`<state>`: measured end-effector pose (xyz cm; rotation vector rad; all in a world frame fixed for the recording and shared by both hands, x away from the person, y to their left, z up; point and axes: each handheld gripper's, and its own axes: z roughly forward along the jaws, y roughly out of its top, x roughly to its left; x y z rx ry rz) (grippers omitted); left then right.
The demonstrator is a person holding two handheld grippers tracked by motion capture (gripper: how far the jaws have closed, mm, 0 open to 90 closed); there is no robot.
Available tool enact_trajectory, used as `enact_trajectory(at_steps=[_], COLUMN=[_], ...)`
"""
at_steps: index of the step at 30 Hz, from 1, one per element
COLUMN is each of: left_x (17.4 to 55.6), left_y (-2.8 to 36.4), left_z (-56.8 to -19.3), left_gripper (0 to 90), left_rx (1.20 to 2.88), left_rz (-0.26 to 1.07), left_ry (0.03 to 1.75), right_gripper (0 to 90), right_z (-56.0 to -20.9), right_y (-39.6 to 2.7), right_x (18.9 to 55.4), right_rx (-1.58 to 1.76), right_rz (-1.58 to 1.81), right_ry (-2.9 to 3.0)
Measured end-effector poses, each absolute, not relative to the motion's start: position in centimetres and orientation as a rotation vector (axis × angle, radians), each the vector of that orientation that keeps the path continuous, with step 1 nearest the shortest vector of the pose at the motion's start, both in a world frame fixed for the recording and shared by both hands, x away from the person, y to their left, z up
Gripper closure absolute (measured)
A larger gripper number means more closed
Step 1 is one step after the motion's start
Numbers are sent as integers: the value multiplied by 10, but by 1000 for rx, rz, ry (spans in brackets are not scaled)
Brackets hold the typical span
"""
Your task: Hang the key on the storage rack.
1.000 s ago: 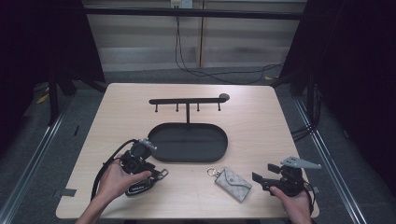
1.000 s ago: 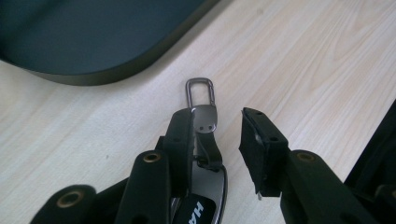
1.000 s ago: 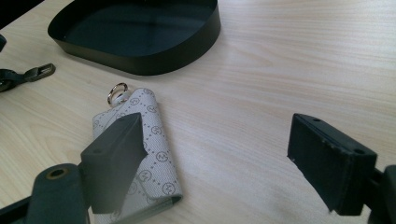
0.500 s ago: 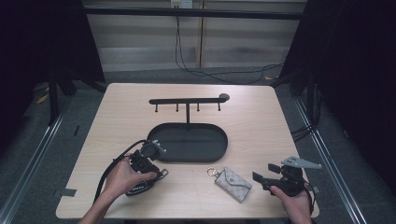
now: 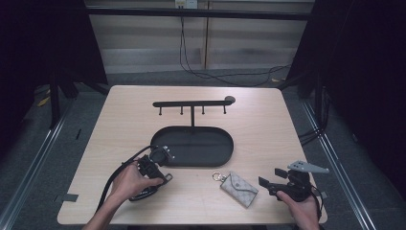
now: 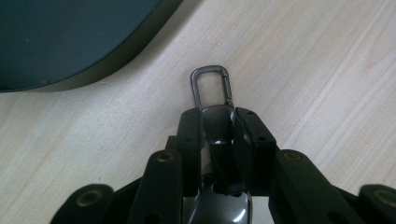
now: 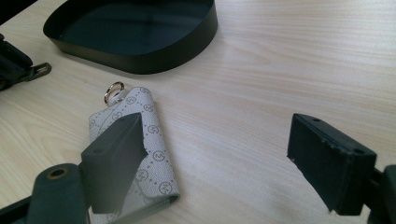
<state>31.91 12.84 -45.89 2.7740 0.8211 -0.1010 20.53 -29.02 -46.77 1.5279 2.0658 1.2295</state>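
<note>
Left claw [image 5: 165, 178]: closed on a dark metal key clip, near the worktop's near-left corner, just off the near-left end of the tray.
Key clip [image 6: 215, 119]: clamped between the left claw's jaws; its carabiner loop [image 6: 211, 86] sticks out past the jaw tips and lies low over the bare worktop [image 5: 129, 120].
Clip long axis: in line with the left claw, loop end leading; in the high view it points toward the worktop's right edge, roughly along the near side of the tray.
Tray [image 5: 218, 154]: black oval, at the worktop's centre; its rim lies just beyond the clip, apart from it.
Hook rack [image 5: 192, 103]: a bar with small hooks on a post rising from the tray's far rim, toward the far edge.
Key pouch [image 5: 239, 188]: grey patterned, flat on the worktop near the near edge, between the two claws; its ring [image 7: 113, 92] points toward the tray.
Right claw [image 5: 263, 183]: jaws wide apart, nothing between them; near the near-right corner, just right of the pouch.
Nearer hand: the right claw is nearer the pouch; the left claw already carries the clip.
Deciding relation: judged, the clip must travel up and toward the far edge, across the tray, loop first, to reach a hook.
</note>
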Motion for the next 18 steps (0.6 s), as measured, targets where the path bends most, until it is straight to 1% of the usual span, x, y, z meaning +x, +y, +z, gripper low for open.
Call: enact_trajectory(at_steps=[9,18], left_x=[319,318], left_y=[123,117], left_z=[-463,-464], left_gripper=[692,693], left_rx=[2812,2835], left_rz=[-95,-74], left_ry=[801,784], right_gripper=[186,185], right_z=[-468,-468], right_y=[-290,-289], right_x=[206,206], right_rx=[1516,1520], right_rz=[1220,1224], right_ry=[2076,2079])
